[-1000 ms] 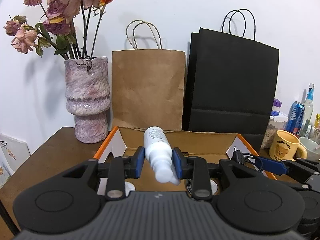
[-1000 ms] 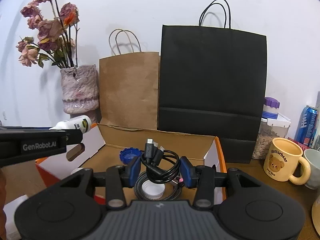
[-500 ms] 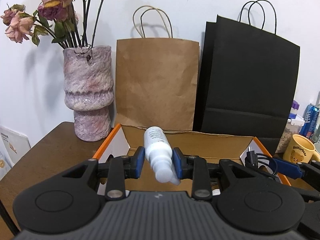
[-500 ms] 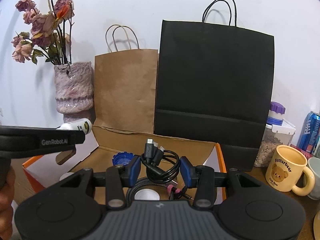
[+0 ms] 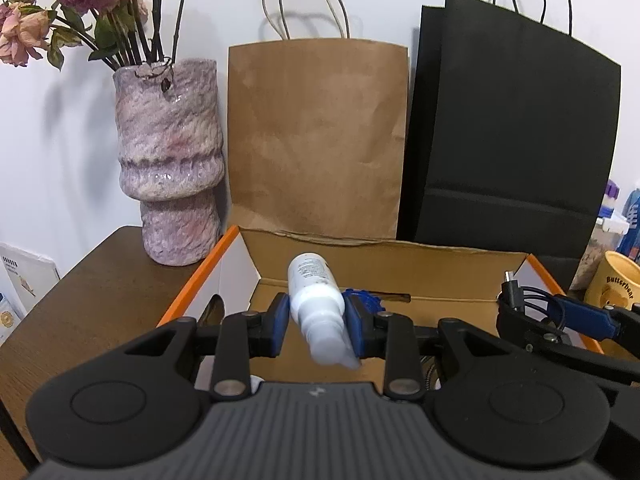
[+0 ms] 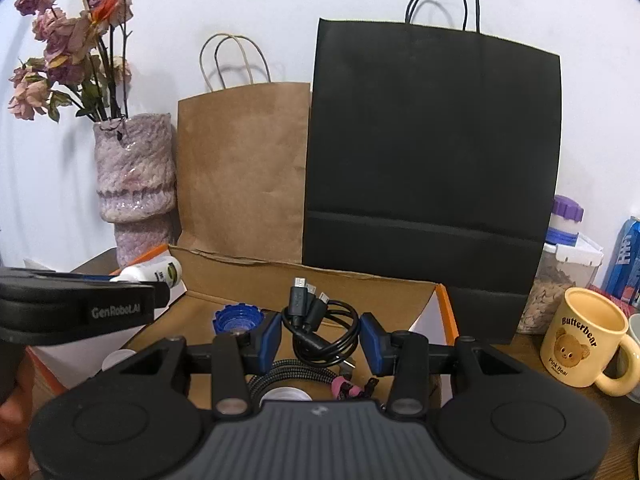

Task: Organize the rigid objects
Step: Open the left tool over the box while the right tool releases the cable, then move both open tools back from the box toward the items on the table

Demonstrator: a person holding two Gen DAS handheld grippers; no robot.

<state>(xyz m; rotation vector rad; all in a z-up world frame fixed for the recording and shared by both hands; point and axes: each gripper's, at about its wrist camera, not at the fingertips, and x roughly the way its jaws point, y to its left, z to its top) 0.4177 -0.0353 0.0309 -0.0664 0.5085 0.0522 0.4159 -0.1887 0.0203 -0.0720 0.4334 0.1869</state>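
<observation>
Two handheld grippers reach over an open cardboard box [image 5: 400,264] with orange edges, which sits on a dark wooden table [image 5: 92,288]. The left gripper [image 5: 316,320] is clamped tight on a small white plastic bottle [image 5: 316,300], its blue pads pressing both sides; the bottle tilts with its base toward 12 o'clock and hangs above the box's left end. The right gripper [image 6: 320,338] is closed partway on a coiled black USB cable [image 6: 316,328], held above the box's middle, plugs pointing to 12 o'clock. Inside the box lie a blue bottle cap [image 6: 236,320] at 10 o'clock from the cable and a braided cable [image 6: 288,376] at 6 o'clock. Behind the box stand a pink ceramic vase [image 5: 168,176] at 11 o'clock, a brown paper bag [image 5: 316,140] at 12 and a black paper bag [image 6: 432,168] at 1. A yellow bear mug [image 6: 580,340] sits at 3 o'clock
</observation>
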